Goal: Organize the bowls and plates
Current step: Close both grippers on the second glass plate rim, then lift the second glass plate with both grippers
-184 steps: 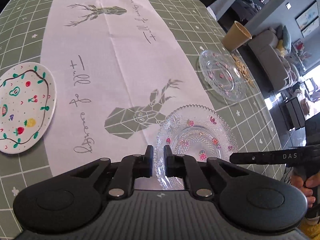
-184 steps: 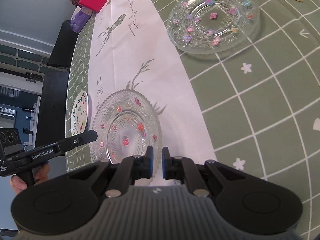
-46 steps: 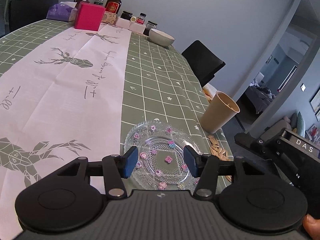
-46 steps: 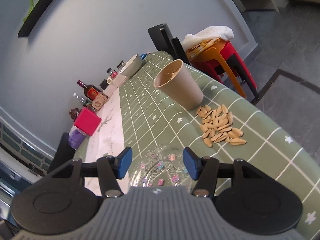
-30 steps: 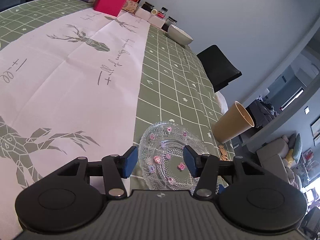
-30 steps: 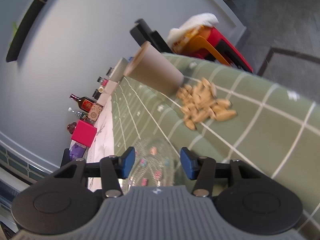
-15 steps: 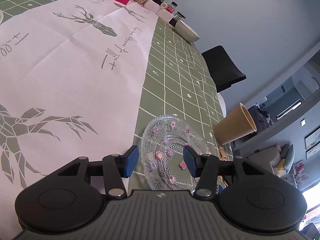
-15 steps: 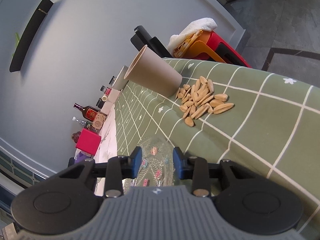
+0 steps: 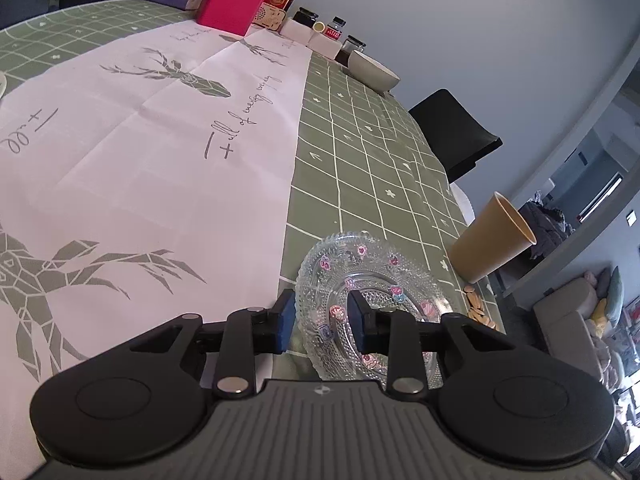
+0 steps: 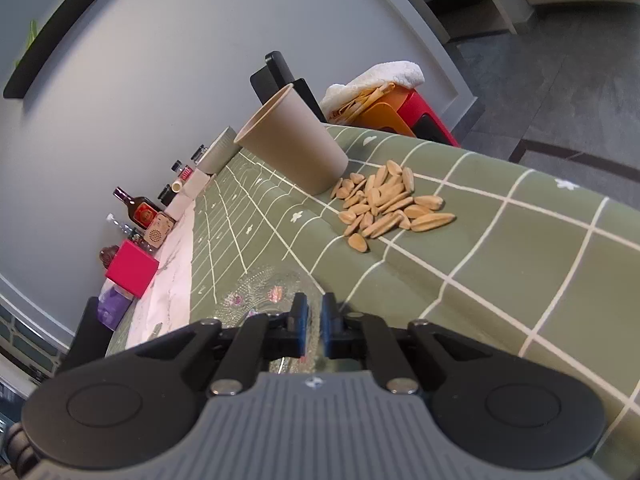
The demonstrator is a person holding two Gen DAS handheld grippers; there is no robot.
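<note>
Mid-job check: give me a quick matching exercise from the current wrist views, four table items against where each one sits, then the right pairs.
Things:
1. glass plate
2. paper cup
3. seeds
4. pink box

Places:
A. at the far end of the table, beside a dark bottle
B. loose pile on the green cloth at the cup's foot
C. nearest the grippers, where the white runner meets the green cloth
D. upright near the table edge, just beyond the plate

Pairs: 1-C, 2-D, 3-B, 4-A
</note>
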